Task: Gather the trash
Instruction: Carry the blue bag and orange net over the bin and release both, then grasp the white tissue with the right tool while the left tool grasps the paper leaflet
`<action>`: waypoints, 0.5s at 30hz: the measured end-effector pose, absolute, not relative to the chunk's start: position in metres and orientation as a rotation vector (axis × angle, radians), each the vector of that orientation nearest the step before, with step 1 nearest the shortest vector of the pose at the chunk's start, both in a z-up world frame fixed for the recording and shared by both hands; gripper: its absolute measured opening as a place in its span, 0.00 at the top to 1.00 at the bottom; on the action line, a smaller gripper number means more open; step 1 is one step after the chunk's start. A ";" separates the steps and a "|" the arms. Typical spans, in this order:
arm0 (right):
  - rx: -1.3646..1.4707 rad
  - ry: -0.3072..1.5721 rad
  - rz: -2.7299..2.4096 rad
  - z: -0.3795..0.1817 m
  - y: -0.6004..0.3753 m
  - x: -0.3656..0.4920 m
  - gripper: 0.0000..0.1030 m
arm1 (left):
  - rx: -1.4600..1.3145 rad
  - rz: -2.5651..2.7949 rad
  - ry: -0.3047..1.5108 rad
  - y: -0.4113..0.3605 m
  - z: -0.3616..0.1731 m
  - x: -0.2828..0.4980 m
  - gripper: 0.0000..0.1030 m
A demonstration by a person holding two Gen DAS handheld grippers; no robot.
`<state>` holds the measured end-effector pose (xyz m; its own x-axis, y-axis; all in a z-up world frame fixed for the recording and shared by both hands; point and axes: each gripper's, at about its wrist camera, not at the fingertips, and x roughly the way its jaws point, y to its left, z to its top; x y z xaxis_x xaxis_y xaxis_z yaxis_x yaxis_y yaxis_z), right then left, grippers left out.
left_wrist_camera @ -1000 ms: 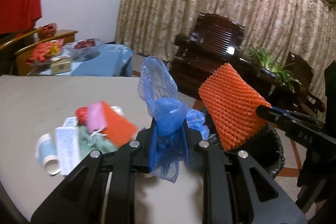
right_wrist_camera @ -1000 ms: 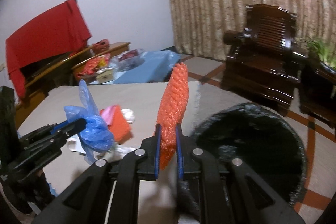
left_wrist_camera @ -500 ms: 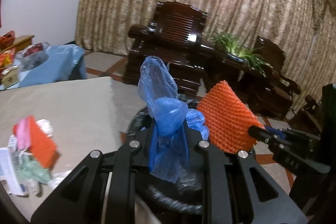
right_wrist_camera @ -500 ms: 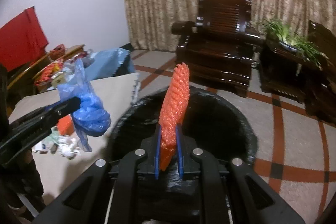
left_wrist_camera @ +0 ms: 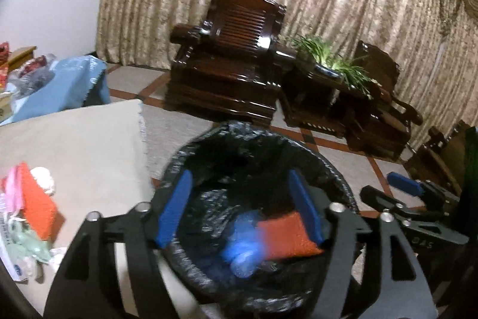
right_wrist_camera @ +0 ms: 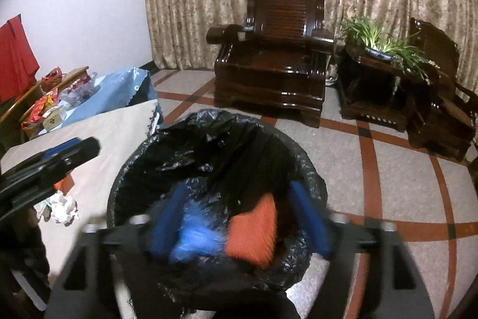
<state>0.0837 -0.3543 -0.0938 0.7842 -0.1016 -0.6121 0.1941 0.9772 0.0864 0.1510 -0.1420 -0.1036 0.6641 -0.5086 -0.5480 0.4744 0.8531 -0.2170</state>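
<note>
A black-lined trash bin [left_wrist_camera: 257, 169] fills the lower centre of both wrist views, beside the beige-covered table [left_wrist_camera: 74, 145] at the left edge. Inside it, blurred, are a blue plastic bag [left_wrist_camera: 242, 247] and an orange mesh pad [left_wrist_camera: 286, 235], side by side and free of any pads. The left gripper [left_wrist_camera: 239, 214] and right gripper [right_wrist_camera: 239, 217] both hang over the bin mouth; their jaws have just been opening and now stand wide apart with nothing between them. This reads as the release step, just finished. More litter [left_wrist_camera: 27, 217] sits on the table at lower left, so the next move likely calls for swinging both grippers back there, jaws left apart.
</note>
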 end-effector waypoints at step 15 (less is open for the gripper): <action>0.126 0.602 0.060 -0.082 -0.259 0.105 0.06 | -0.053 -0.184 0.570 0.001 -0.076 0.116 0.12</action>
<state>0.1053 -0.2591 -0.0818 0.8230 0.0931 -0.5604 -0.0195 0.9905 0.1360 0.1158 0.0009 -0.0763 0.8257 -0.1878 -0.5319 0.1586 0.9822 -0.1005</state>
